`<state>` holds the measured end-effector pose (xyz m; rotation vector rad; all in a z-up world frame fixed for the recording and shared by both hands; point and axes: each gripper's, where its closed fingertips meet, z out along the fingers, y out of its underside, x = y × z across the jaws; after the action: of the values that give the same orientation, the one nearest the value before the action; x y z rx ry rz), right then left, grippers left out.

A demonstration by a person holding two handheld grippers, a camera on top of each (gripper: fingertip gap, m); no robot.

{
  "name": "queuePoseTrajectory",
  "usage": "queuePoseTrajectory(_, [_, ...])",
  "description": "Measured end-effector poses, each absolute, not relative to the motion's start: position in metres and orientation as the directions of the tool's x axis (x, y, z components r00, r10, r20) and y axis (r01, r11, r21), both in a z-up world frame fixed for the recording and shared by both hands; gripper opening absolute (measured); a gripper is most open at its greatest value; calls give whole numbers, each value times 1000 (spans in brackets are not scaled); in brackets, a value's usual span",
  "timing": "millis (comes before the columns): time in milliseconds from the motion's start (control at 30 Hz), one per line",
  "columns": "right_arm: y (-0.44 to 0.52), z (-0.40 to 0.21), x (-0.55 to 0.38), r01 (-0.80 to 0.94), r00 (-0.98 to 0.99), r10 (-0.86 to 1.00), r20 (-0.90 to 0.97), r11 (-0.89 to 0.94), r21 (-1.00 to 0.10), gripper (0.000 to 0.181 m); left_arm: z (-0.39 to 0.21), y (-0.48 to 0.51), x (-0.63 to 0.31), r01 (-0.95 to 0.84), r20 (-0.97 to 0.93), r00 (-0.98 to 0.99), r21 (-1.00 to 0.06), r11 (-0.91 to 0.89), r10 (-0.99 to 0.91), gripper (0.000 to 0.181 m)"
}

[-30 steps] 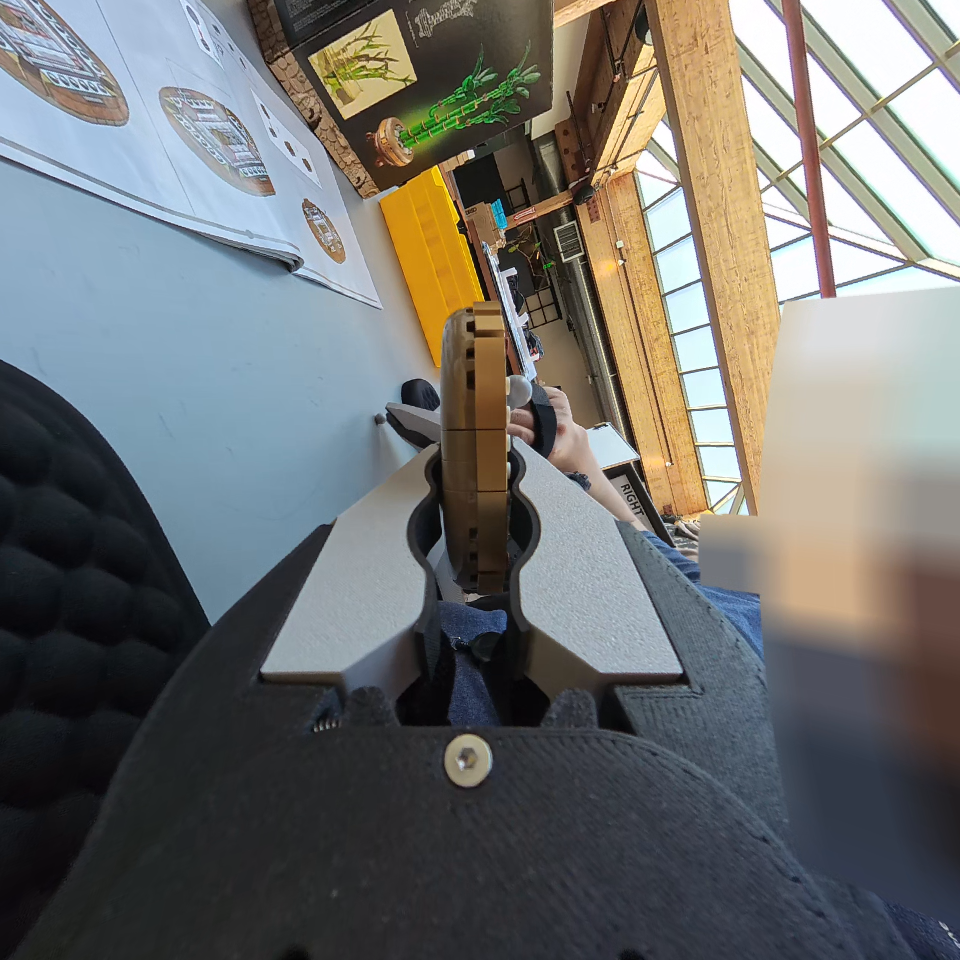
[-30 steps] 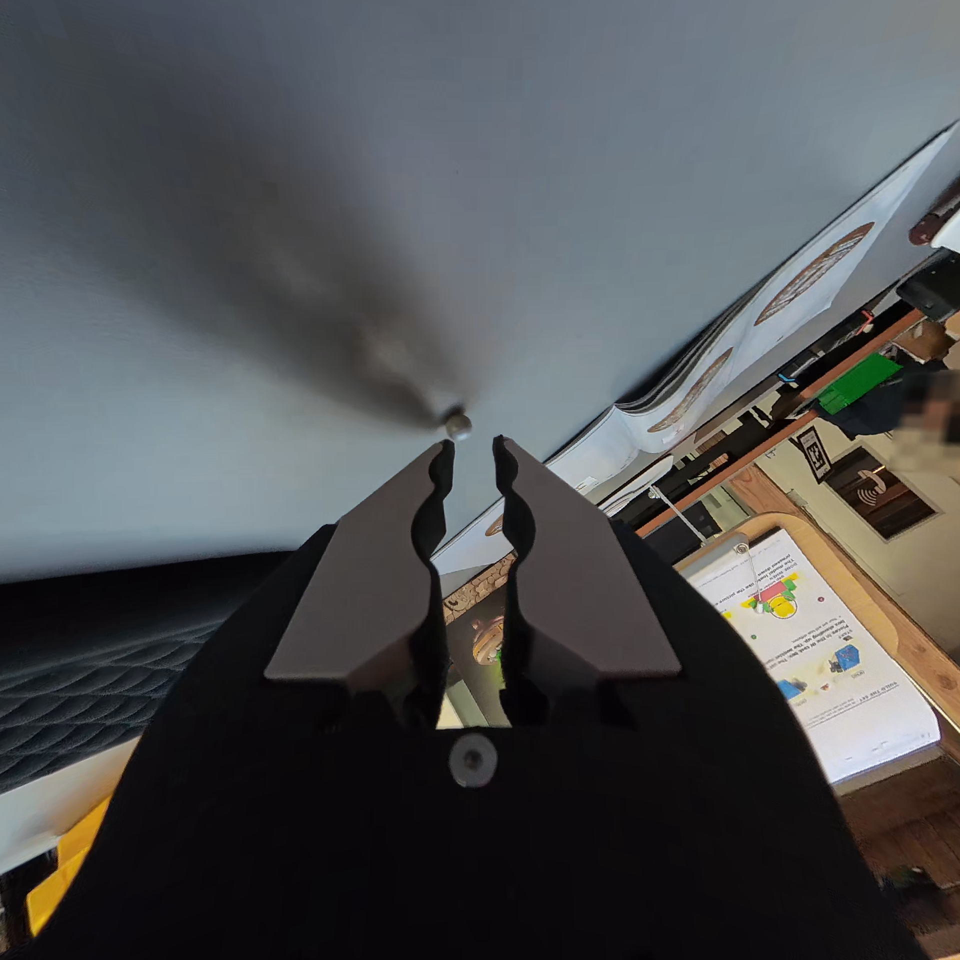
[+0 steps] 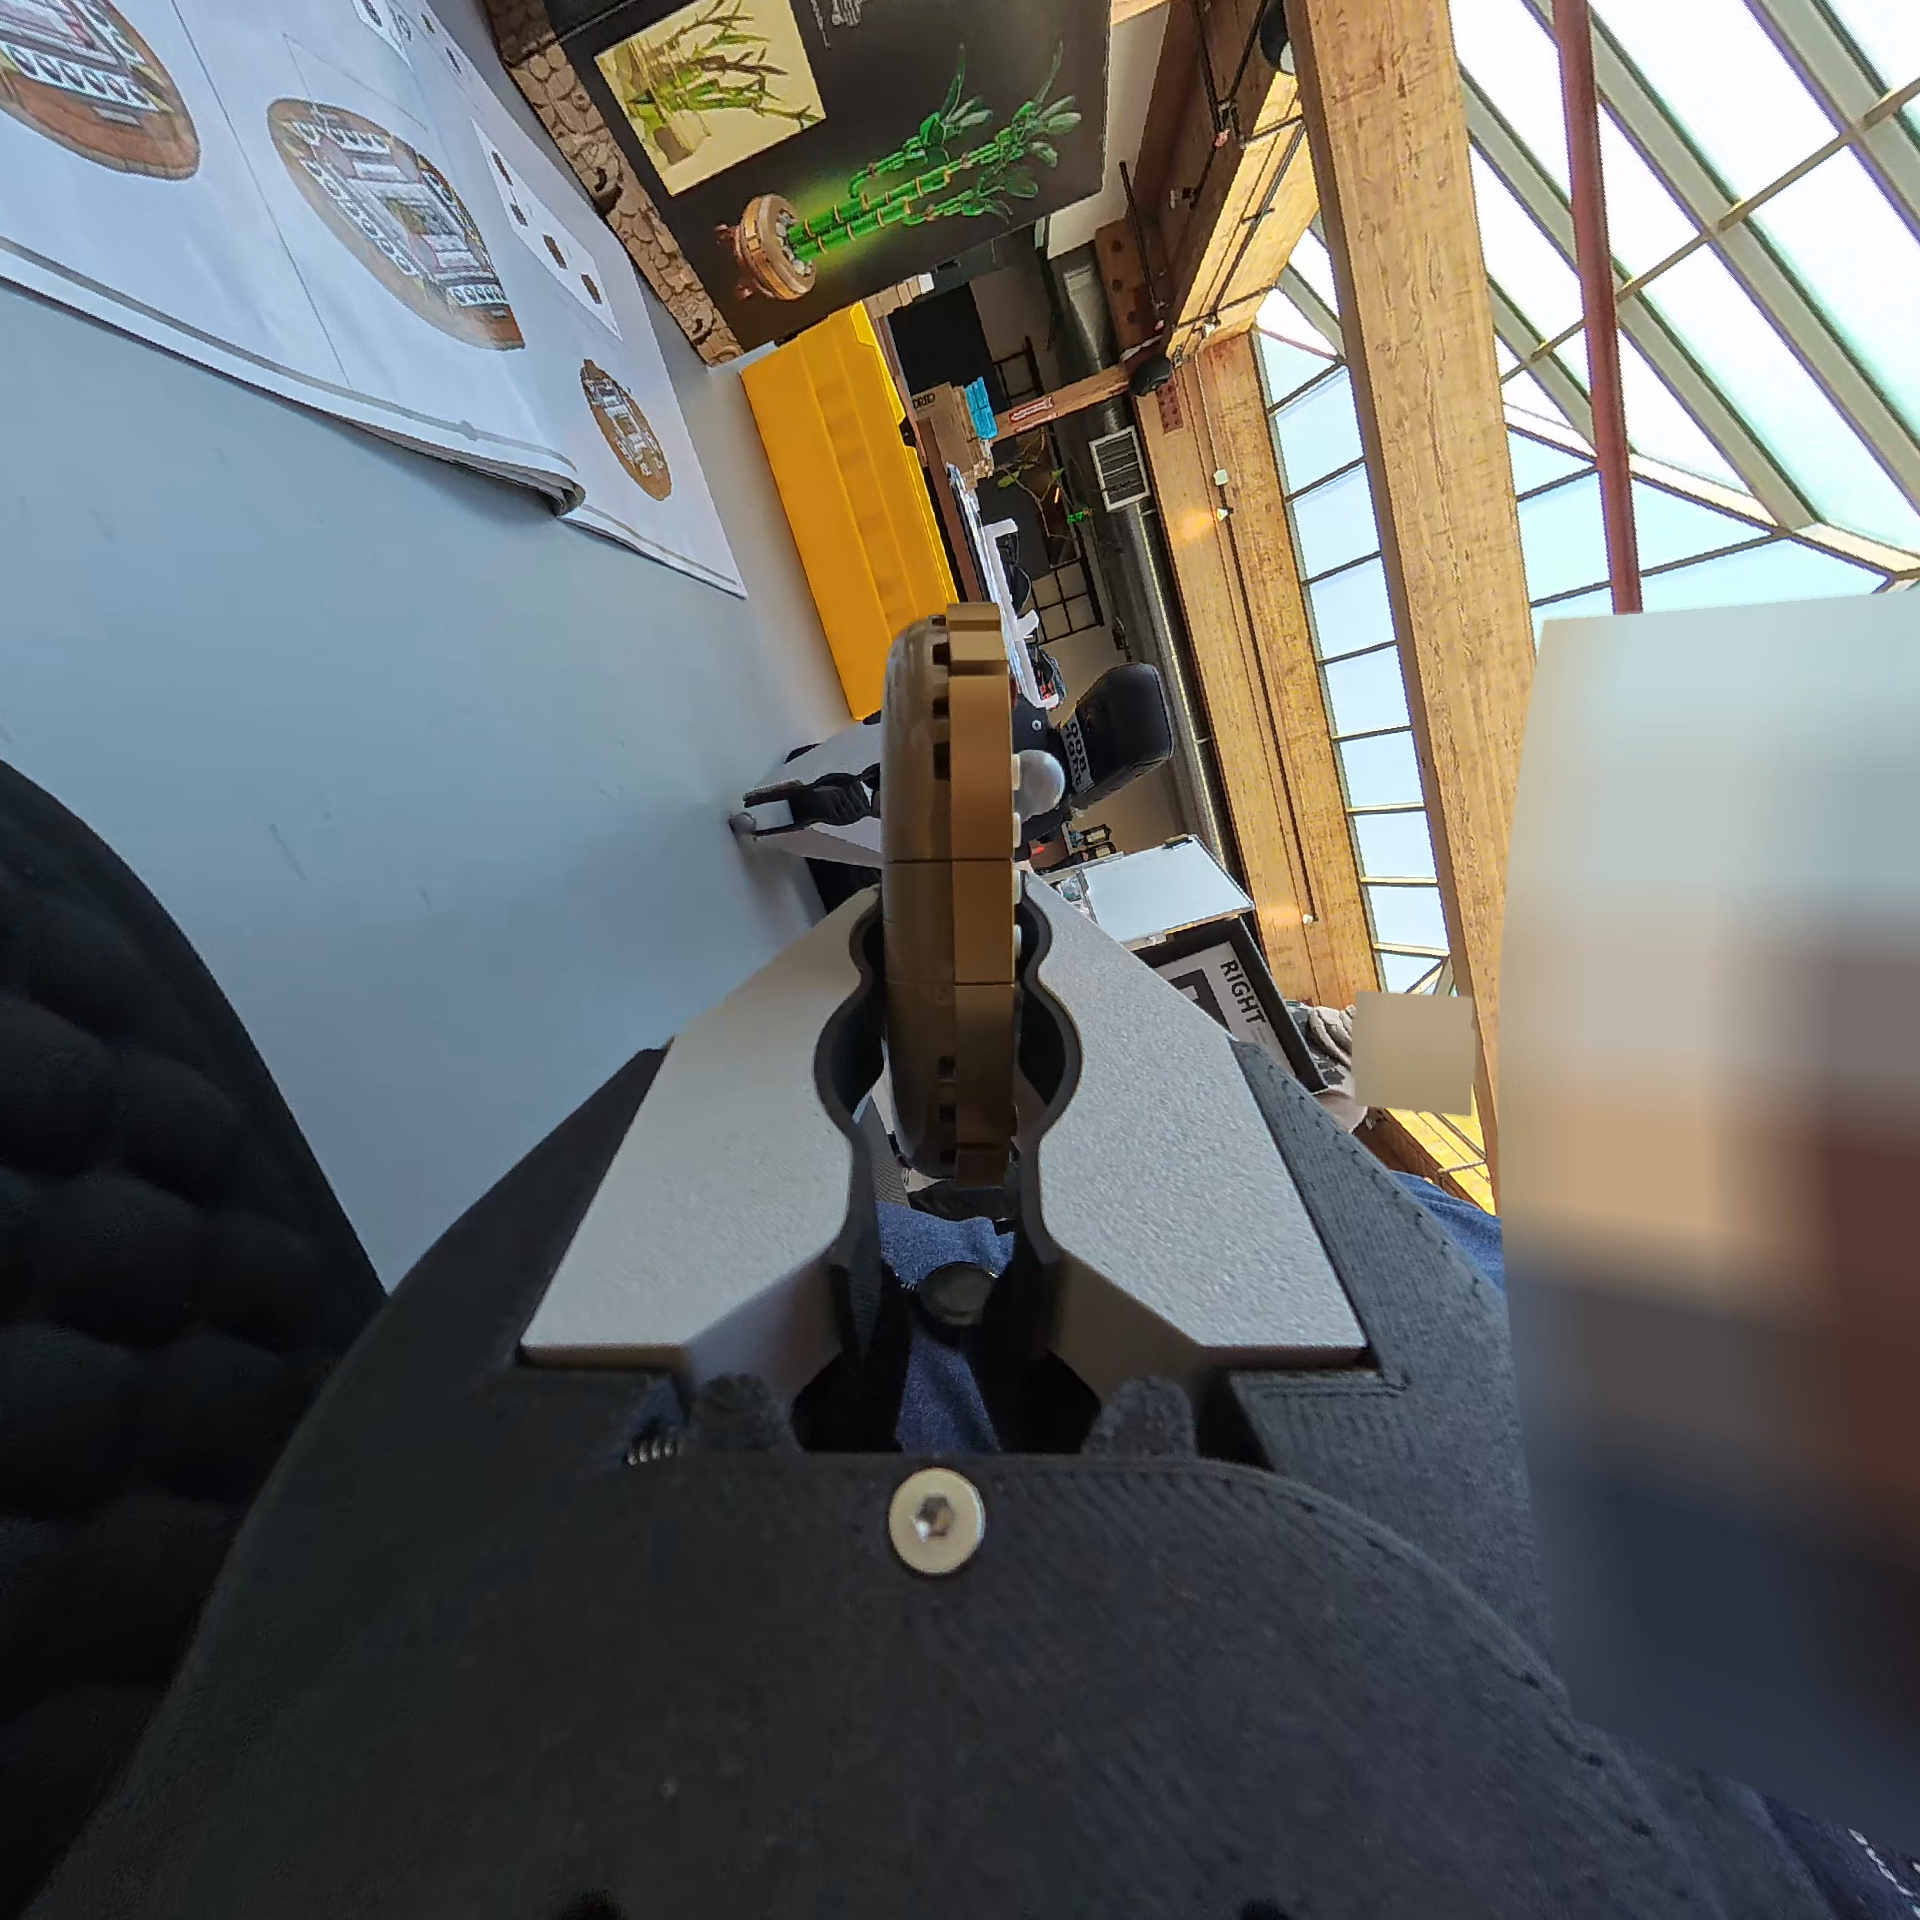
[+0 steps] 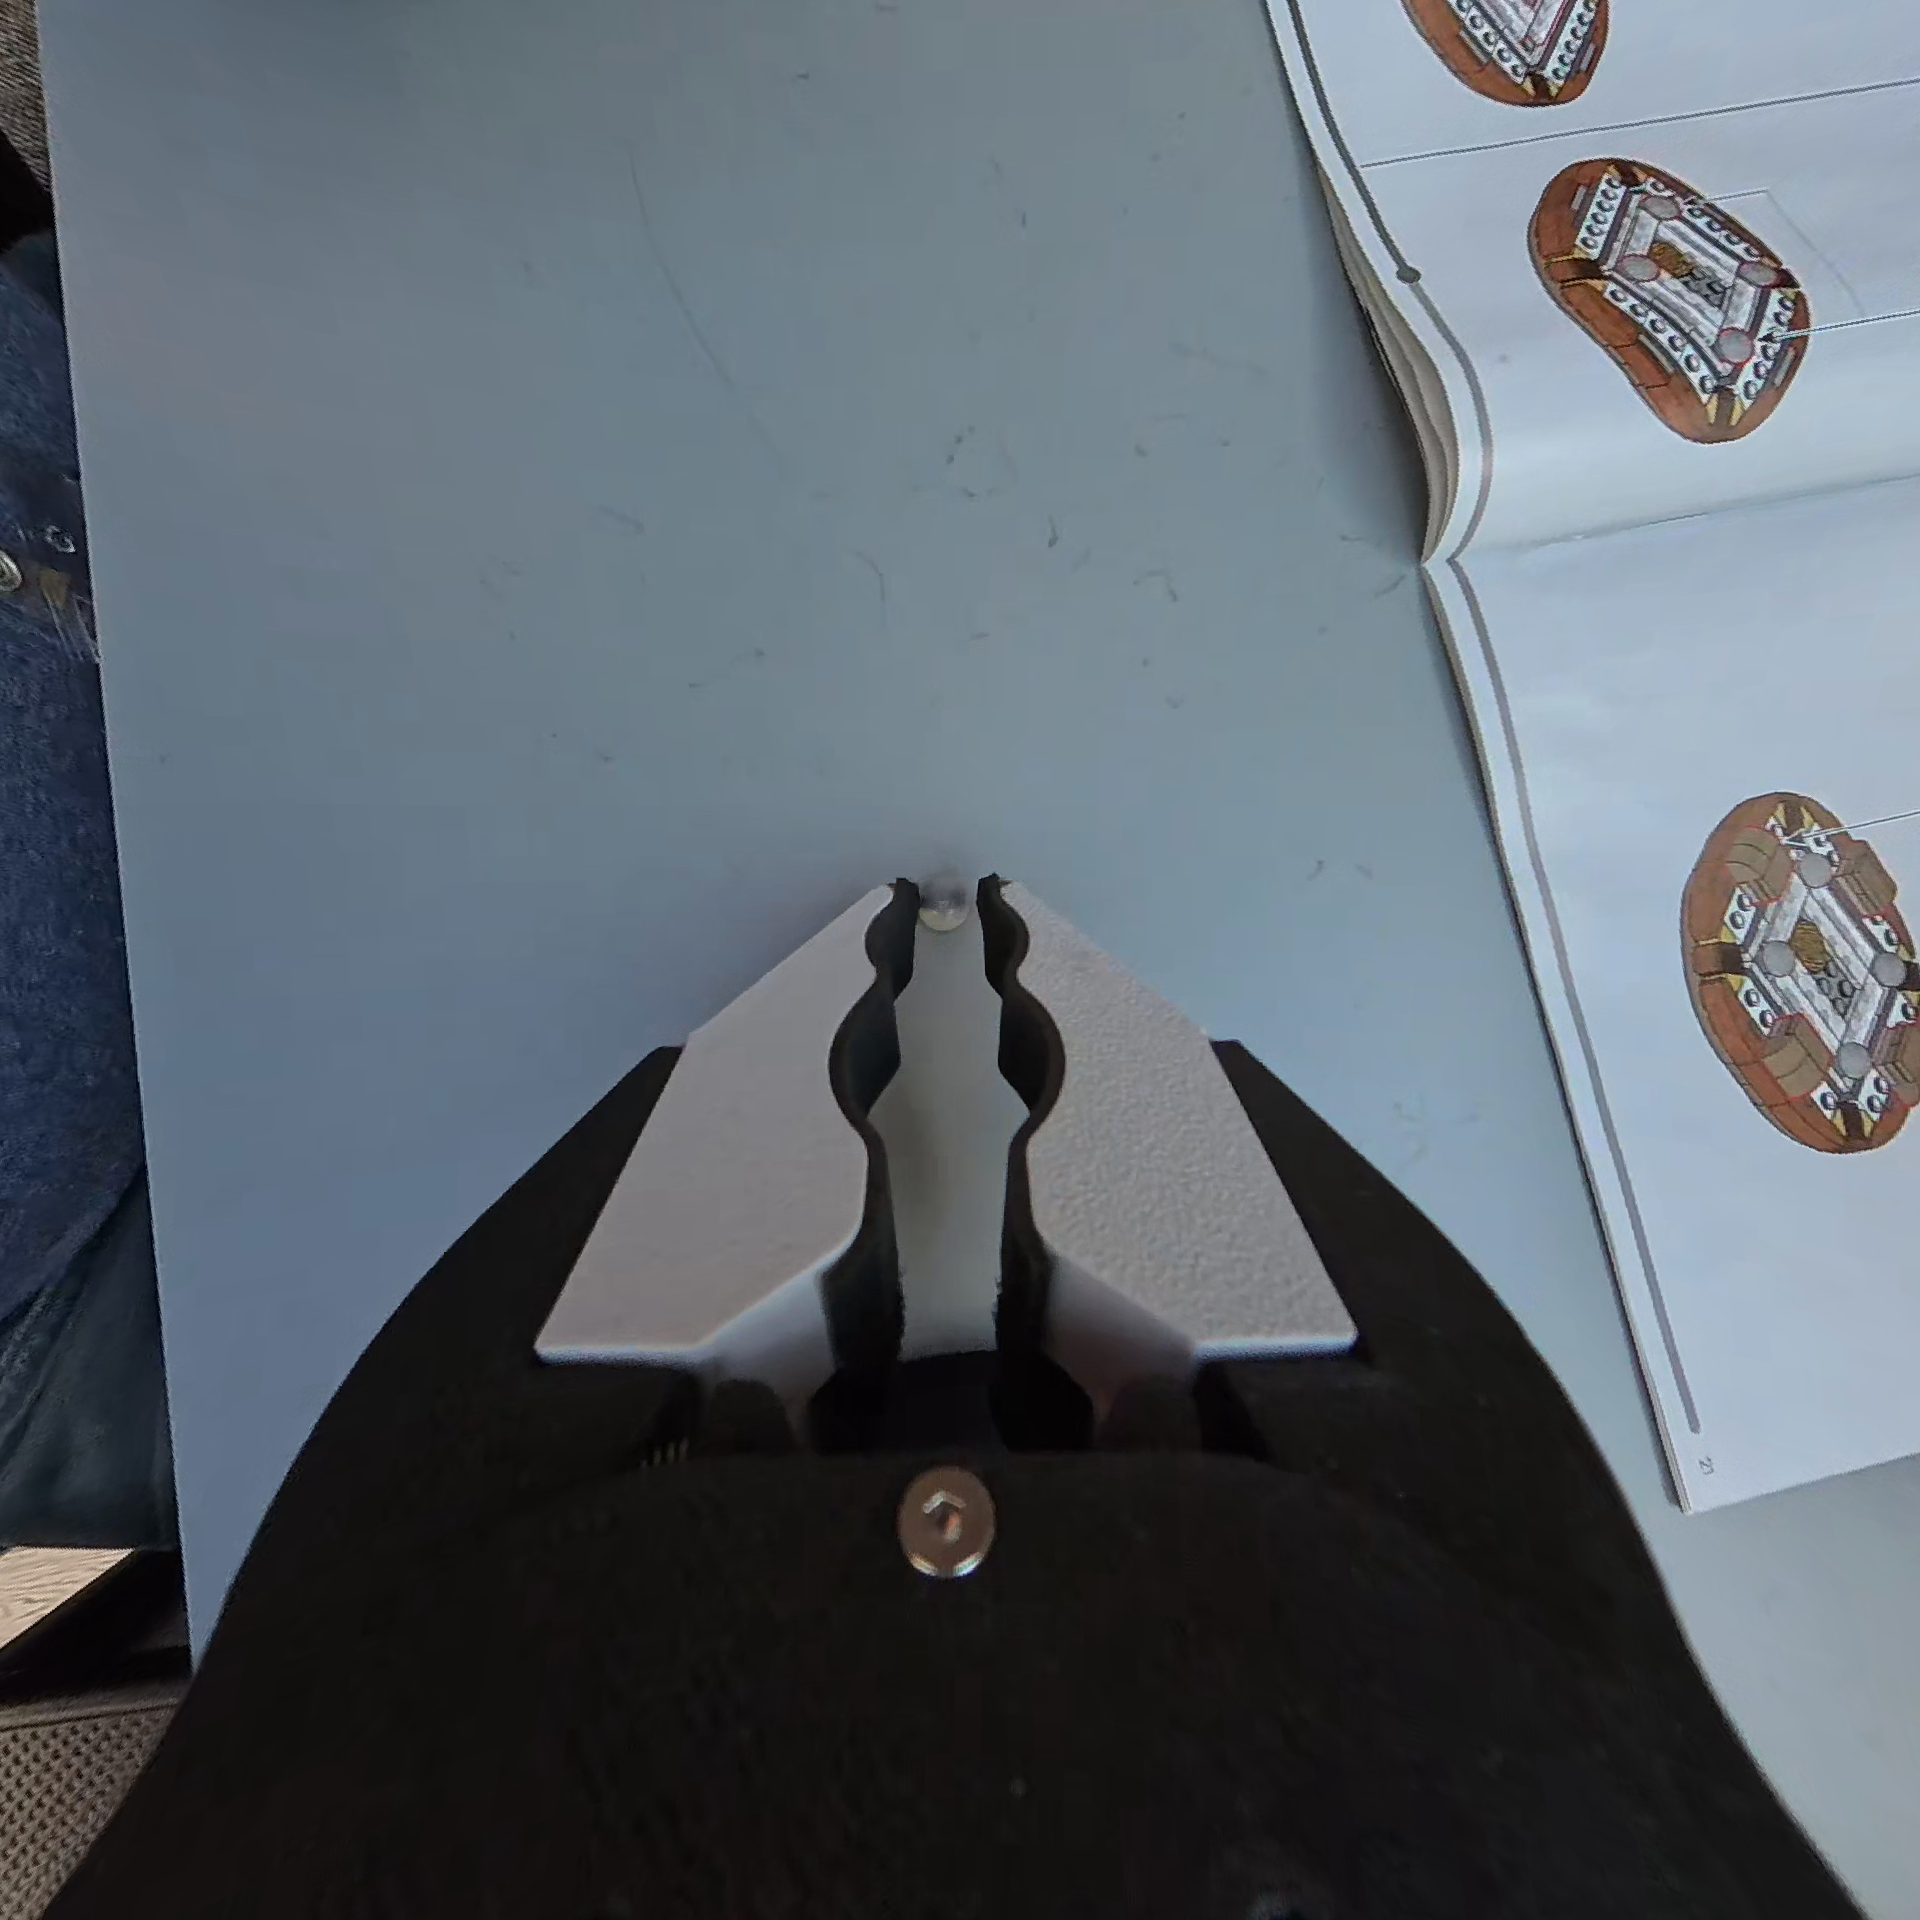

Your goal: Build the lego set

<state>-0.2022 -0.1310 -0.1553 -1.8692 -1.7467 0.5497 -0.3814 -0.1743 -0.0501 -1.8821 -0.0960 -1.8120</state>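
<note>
The grey worktop (image 4: 727,416) carries an open instruction booklet (image 4: 1662,727) along its right side in the right wrist view, and at the far edge in the left wrist view stand the set's dark box (image 3: 831,145) and a yellow bin (image 3: 842,520). The left gripper (image 3: 951,997) is clamped on a round tan lego assembly (image 3: 945,883), held on edge above the worktop so that only its rim faces the camera and its flat faces look sideways. The right gripper (image 4: 943,894) is down at the worktop with its fingers a little apart, and a small round light-grey lego piece (image 4: 942,906) lies directly between the fingertips, straight ahead along them. The piece looks round, with no long axis to line up. The right gripper is clearly the nearer one to it; by my judgement the coming move is simply to close on the piece, then carry it to the assembly held in the left.
</note>
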Motion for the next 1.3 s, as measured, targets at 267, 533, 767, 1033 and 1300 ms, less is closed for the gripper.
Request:
queuePoseTrajectory(267, [-133, -159, -201, 804, 72, 995, 68, -17, -595, 13, -50, -174, -377, 387, 949, 100, -315, -867, -300, 19])
queuePoseTrajectory(533, [-130, -156, -194, 818, 75, 993, 88, -11, -575, 14, -51, -175, -376, 382, 950, 98, -312, -870, -297, 19])
queuePoseTrajectory(767, [-131, -158, -196, 824, 60, 994, 87, 0, -567, 13, -49, -176, -374, 374, 948, 99, -316, -872, -302, 19])
queuePoseTrajectory(1033, [-131, -158, -196, 826, 54, 994, 91, 7, -564, 9, -54, -176, -375, 378, 952, 100, -305, -874, -289, 19])
queuePoseTrajectory(1300, [-129, -160, -194, 835, 55, 993, 102, 11, -551, 11, -56, -177, -375, 378, 954, 99, -300, -875, -284, 19])
